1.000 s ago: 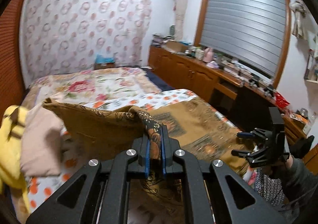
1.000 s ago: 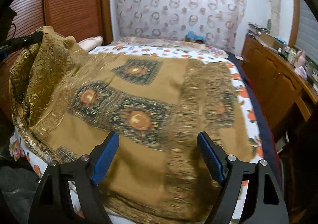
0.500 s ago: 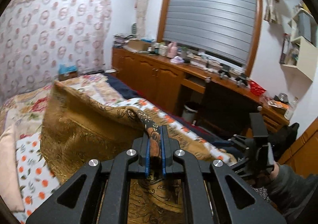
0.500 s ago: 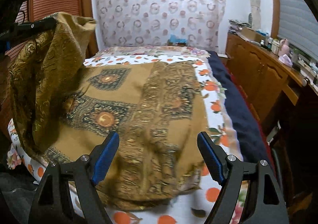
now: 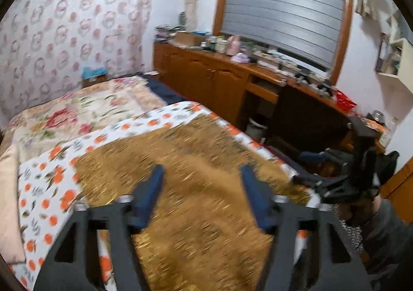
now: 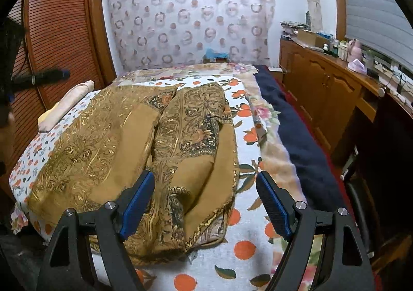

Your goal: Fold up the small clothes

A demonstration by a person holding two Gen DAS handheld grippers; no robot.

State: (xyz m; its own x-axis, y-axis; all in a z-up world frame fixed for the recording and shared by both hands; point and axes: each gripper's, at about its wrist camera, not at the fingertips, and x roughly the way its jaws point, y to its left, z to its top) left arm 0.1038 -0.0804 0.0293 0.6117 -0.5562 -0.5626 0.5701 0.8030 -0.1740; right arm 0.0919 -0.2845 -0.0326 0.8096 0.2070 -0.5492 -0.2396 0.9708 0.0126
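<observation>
The step in hand looks like the end of one fold: the left tool (image 5: 201,187) is opening its jaws above the brown patterned cloth (image 6: 144,151), with nothing pinched between its blue pads (image 5: 149,193), so the cloth is let go and lies on its own. The right tool (image 6: 206,200) stands with its jaws wide apart and grips nothing; the cloth's near right part shows between and beyond its fingers, though whether the pads touch the fabric cannot be told from this angle. The cloth rests on the orange-flowered sheet (image 6: 245,247) of the bed, folded over so that a raised seam or ridge runs down its middle from the far edge toward the near one, its left half smoother and its right half more rumpled, with a pale lining corner peeping out at the near right edge. In the left wrist view the cloth is blurred (the hand seems to be on the move), and it fills the space under and ahead of the open jaws, with the right tool visible off to the side near the bed's edge. I judge the folding only part done. The next move probably calls for picking a fresh edge or corner, likely the near one, and carrying it over evenly, taking care not to drag the layers beneath out of line.
</observation>
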